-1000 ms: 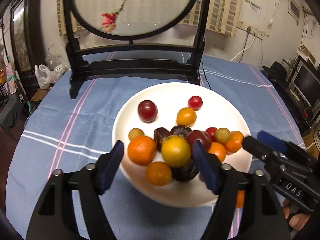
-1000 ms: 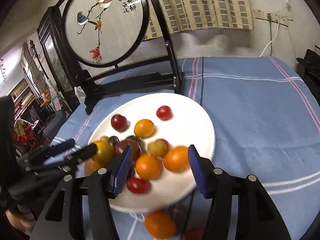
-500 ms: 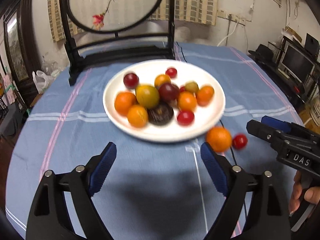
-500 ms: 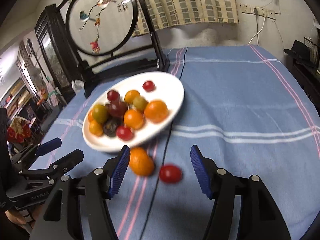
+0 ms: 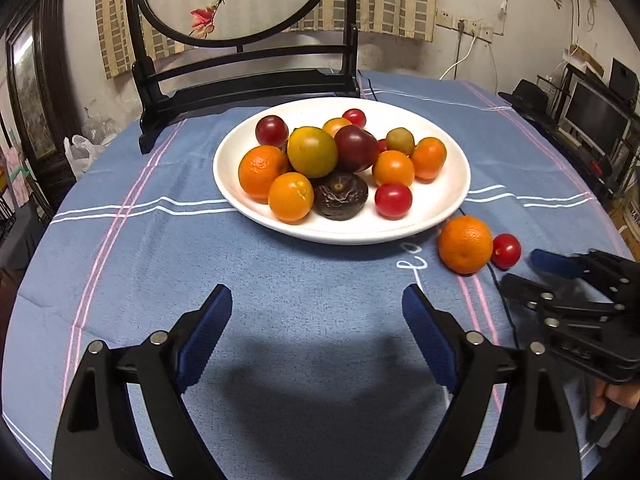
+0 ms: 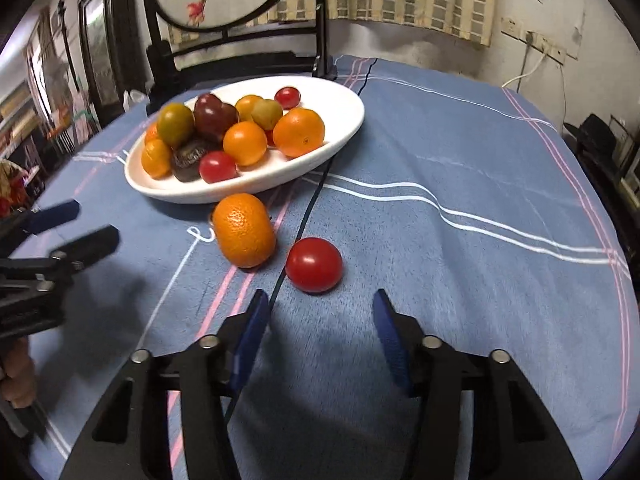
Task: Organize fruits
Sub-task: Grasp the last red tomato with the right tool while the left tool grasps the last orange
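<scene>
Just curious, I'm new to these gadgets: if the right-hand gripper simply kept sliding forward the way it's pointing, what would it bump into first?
Most likely the loose red tomato, which lies on the blue tablecloth just ahead of the open right gripper. The orange sits slightly left of that line. Depth is hard to judge.

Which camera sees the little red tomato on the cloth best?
The right wrist view: the red tomato sits big and whole, just ahead of the open right gripper. In the left wrist view it's small, partly behind the orange.
</scene>
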`<action>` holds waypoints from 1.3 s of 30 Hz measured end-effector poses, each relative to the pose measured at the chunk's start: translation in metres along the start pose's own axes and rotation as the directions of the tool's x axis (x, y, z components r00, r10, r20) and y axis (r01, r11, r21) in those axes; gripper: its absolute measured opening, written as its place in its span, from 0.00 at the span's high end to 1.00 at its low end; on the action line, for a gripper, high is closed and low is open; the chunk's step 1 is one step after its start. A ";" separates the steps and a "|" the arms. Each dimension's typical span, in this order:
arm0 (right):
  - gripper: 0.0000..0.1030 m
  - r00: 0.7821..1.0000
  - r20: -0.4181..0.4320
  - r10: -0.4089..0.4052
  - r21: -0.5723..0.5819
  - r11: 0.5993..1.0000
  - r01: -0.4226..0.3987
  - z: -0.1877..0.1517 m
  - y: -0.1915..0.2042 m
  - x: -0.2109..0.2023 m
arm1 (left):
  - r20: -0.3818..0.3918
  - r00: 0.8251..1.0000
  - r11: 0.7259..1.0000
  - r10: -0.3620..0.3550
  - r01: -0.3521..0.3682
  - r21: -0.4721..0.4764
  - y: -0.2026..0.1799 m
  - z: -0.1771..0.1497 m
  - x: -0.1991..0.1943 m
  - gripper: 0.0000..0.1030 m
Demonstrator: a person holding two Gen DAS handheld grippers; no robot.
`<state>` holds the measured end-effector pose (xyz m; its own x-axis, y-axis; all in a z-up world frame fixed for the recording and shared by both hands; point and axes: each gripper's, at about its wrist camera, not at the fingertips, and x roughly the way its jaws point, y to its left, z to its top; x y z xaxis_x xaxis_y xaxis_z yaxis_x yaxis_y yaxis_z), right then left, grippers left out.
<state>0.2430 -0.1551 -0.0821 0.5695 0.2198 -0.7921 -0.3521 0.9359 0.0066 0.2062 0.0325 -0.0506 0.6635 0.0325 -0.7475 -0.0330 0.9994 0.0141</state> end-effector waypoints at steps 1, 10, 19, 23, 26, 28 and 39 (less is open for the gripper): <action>0.54 1.000 0.000 -0.003 0.000 1.000 0.003 0.002 0.000 0.003 | -0.002 1.000 1.000 -0.002 0.002 0.002 0.000 0.000 0.000 0.18; 0.70 1.000 0.016 0.013 0.010 1.000 -0.014 0.015 0.001 0.011 | -0.058 0.996 0.997 -0.072 0.071 -0.021 0.000 -0.001 0.010 0.18; 0.70 0.998 0.035 0.044 0.147 0.988 -0.049 -0.006 -0.022 -0.015 | -0.061 0.993 0.995 -0.100 0.101 0.012 -0.016 -0.007 0.008 0.18; 0.70 0.998 0.047 0.034 0.158 0.987 -0.041 -0.010 -0.029 -0.018 | -0.064 0.992 0.993 -0.110 0.113 0.046 -0.030 -0.012 0.007 0.18; 0.70 0.998 0.057 0.023 0.149 0.988 -0.031 -0.010 -0.034 -0.019 | -0.068 0.991 0.992 -0.113 0.116 0.046 -0.039 -0.012 0.006 0.18; 0.70 0.997 0.072 0.025 0.147 0.989 -0.035 -0.008 -0.038 -0.024 | -0.064 0.993 0.994 -0.097 0.099 0.044 -0.045 -0.009 0.005 0.18; 0.70 0.990 0.138 0.029 0.204 0.977 -0.057 -0.004 -0.054 -0.049 | -0.067 0.997 0.995 -0.032 0.038 0.091 -0.098 0.018 0.029 0.20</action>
<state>0.2311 -0.2175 -0.0461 0.6560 0.2827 -0.6998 -0.2250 0.9583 0.1763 0.2418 -0.0644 -0.0614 0.6125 -0.0010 -0.7905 0.0603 0.9971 0.0455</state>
